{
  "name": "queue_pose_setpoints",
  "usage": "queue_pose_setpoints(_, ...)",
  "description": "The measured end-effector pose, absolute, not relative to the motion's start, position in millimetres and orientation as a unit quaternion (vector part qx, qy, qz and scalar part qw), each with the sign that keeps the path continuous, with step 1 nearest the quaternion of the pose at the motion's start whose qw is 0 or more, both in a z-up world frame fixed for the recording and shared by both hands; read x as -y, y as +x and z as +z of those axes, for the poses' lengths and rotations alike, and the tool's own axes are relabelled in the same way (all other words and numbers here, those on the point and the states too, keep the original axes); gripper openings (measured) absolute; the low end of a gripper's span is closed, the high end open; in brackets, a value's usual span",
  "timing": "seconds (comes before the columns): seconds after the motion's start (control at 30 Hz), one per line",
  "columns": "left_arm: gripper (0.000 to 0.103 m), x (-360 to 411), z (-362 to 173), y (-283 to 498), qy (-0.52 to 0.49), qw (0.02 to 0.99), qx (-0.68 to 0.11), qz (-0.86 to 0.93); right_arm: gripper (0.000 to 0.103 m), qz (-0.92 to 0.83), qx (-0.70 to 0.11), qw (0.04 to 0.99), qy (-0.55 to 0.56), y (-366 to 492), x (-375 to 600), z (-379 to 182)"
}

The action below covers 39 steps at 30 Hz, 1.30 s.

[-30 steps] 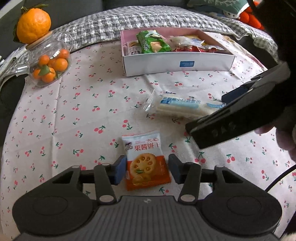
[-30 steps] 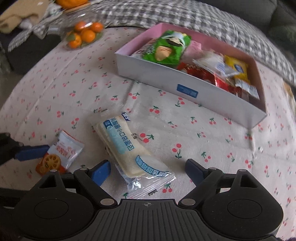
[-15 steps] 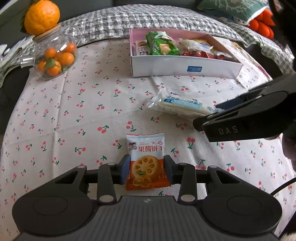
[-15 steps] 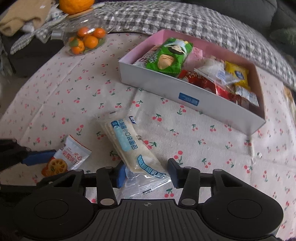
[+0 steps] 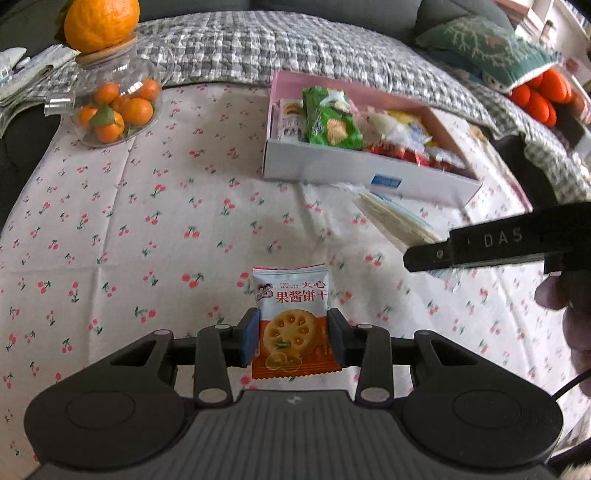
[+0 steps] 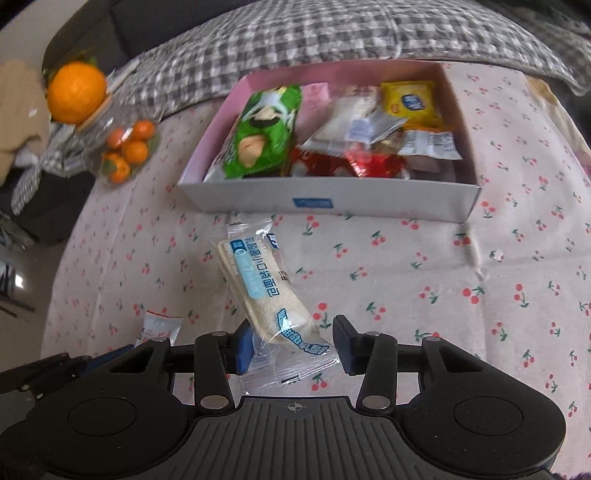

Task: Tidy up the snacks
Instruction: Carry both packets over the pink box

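Note:
My left gripper (image 5: 293, 341) is shut on an orange-and-white biscuit packet (image 5: 291, 321), held just above the cherry-print tablecloth. My right gripper (image 6: 293, 349) is shut on the near end of a long clear-wrapped bread packet (image 6: 258, 284), lifted and tilted toward the box. The white box with pink inside (image 6: 332, 201) holds several snacks, among them a green chip bag (image 6: 262, 129). The box also shows in the left wrist view (image 5: 369, 173), with the right gripper's body (image 5: 498, 240) and the bread packet (image 5: 391, 218) in front of it.
A glass jar of small oranges (image 5: 114, 107) with a large orange (image 5: 98, 22) on its lid stands at the far left. A grey checked blanket (image 5: 295, 48) lies behind the table. The biscuit packet's corner (image 6: 159, 326) shows at the right wrist view's lower left.
Both grippers closed on their packets. The left lifted the biscuit packet; the right lifted the bread packet and moved toward the box.

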<state>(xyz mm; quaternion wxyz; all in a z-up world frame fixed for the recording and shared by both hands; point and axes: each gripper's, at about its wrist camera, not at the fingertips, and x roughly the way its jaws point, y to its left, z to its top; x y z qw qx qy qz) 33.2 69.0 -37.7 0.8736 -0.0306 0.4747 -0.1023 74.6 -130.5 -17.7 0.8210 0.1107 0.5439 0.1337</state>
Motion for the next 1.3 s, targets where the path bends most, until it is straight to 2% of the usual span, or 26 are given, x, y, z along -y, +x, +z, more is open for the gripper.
queue_pose_setpoints(0.43, 0.036, -63, -15, 56, -0.078, 0.885, -0.449, -0.1, 0.043, 0.141, -0.525, 0.812, 0.21, 89, 181, 4)
queue_pose_setpoints(0.83, 0.036, -33, -2, 85, -0.072, 0.895, -0.429, -0.096, 0.043, 0.137, -0.487, 0.811, 0.294, 107, 217, 21)
queue_pose_setpoints(1.3, 0.036, 1, 1, 136, -0.059, 0.913, -0.391, -0.1, 0.043, 0.105, -0.441, 0.812, 0.368, 147, 250, 2)
